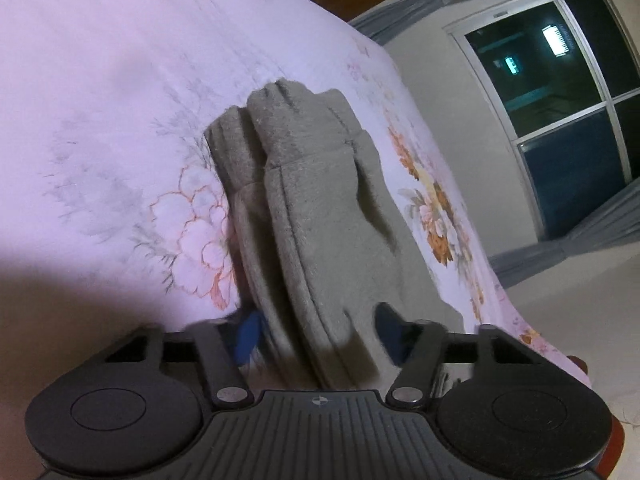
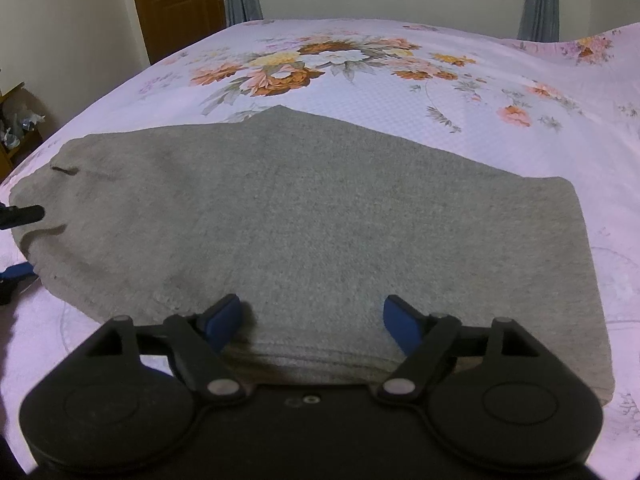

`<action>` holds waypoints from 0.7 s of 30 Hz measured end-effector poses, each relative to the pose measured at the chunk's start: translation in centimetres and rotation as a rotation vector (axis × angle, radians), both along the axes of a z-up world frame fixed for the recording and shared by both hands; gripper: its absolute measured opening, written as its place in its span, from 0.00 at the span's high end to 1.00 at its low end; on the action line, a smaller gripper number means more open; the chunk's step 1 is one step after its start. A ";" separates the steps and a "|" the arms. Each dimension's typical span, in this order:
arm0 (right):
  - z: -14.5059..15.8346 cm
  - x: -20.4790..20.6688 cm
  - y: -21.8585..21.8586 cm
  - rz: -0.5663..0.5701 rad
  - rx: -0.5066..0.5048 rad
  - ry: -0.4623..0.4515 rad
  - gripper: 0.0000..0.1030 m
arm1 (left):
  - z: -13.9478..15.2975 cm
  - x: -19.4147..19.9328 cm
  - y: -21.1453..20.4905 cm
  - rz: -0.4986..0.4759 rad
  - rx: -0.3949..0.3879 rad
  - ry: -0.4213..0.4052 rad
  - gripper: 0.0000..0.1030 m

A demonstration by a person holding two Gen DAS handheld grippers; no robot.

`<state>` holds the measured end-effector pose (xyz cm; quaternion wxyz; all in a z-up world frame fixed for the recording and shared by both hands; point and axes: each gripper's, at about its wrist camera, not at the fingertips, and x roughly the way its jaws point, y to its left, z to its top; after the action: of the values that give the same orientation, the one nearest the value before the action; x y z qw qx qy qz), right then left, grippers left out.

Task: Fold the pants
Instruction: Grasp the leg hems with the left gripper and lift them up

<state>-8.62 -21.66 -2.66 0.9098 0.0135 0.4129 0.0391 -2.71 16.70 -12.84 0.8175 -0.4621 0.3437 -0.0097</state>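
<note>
Grey fleece pants [image 2: 300,220] lie folded into a broad flat stack on the flowered bed sheet [image 2: 440,92]. My right gripper [image 2: 314,324] stands open over the stack's near edge. Its blue pads [image 2: 224,320] are wide apart, with the cloth lying flat between them. In the left wrist view the pants [image 1: 312,200] run away from the camera as a thick folded bundle. My left gripper [image 1: 320,332] is shut on the near end of that bundle, which fills the gap between its pads. The right wrist view shows the left gripper [image 2: 34,240] at the stack's left end.
The bed sheet [image 1: 100,100] spreads wide on all sides of the pants. A window [image 1: 560,100] with grey curtains is beyond the bed's edge. A wooden door [image 2: 180,0] and a low shelf [image 2: 16,120] stand at the far left.
</note>
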 end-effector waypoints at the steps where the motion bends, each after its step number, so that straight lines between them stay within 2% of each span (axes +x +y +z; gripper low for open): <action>1: 0.0 0.1 0.0 -0.003 0.001 -0.001 0.21 | -0.5 0.4 0.1 0.007 -0.017 -0.005 0.59; 3: -0.1 0.1 0.0 -0.003 0.001 -0.003 0.20 | -1.4 1.1 0.3 0.027 -0.057 -0.010 0.63; 5: -0.1 0.2 0.0 -0.003 0.001 -0.004 0.20 | -1.9 1.9 0.4 0.041 -0.090 -0.019 0.63; 11: -0.1 0.3 0.0 -0.001 -0.002 -0.002 0.20 | -2.6 5.2 -1.1 0.053 -0.098 -0.035 0.63; 12: -0.1 0.4 0.0 0.001 -0.004 0.001 0.20 | -2.7 5.6 -1.3 0.055 -0.102 -0.035 0.67; 13: 0.1 0.5 0.0 0.000 -0.009 0.002 0.20 | -2.7 6.0 -1.4 0.059 -0.105 -0.028 0.76; 15: 0.6 0.8 0.0 0.002 -0.007 -0.004 0.27 | -3.0 6.5 -1.5 0.069 -0.114 -0.015 0.83; 21: 2.4 1.9 0.1 -0.005 -0.028 -0.068 0.31 | -1.1 5.5 -1.9 0.049 -0.036 -0.057 0.87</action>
<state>-6.74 -21.61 -0.24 0.9236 0.0004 0.3822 0.0313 2.80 14.80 -13.91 0.8185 -0.4845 0.3085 -0.0089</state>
